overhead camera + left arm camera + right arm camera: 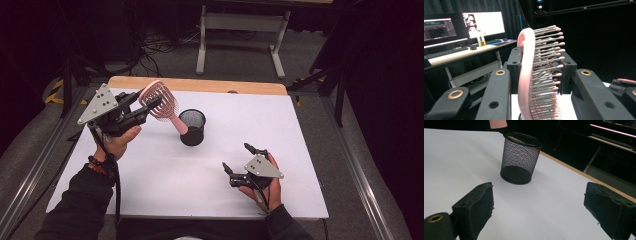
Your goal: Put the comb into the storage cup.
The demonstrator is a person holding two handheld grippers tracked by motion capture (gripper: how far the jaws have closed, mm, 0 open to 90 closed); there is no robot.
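Brush (pixel 159 101): pinched by the head in left fingers (pixel 514 65), above the desk's (pixel 300 150) far-left part, handle tip at cup (pixel 192 127) rim, seemingly inside.
Right fingers (pixel 477 202): spread, empty.
Advice: lower steadily, handle first, release once seated.

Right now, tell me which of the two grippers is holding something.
The left gripper: its jaws clamp the head of the pink hairbrush, raised beside the black mesh cup. The right gripper sits open and empty.

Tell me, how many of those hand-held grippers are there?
2. The left hand-held gripper is raised above the table's left side, clamped on a pink hairbrush beside the black mesh cup. The right hand-held gripper sits low near the front right, jaws open, holding nothing.
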